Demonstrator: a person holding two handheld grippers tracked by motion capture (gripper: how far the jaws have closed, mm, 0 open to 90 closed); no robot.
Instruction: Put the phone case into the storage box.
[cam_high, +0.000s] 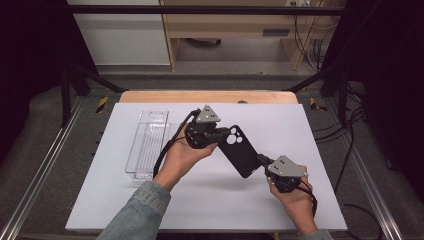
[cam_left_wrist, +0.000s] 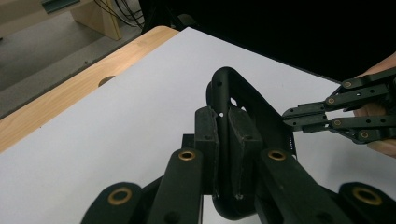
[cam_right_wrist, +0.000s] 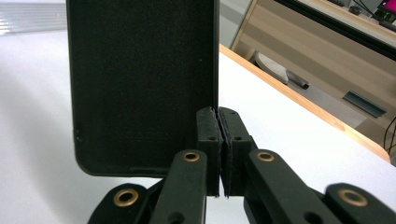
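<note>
A black phone case (cam_high: 239, 151) is held above the white tabletop (cam_high: 300, 130) between both claws. Its camera end is clamped by the left claw (cam_high: 220, 134), its lower edge by the right claw (cam_high: 263, 162). A clear tray (cam_high: 147, 145) is seen nearby.

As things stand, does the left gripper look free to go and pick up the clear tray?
Probably not yet: the left gripper is shut on the black phone case. The clear tray lies just beside it with nothing between.
</note>
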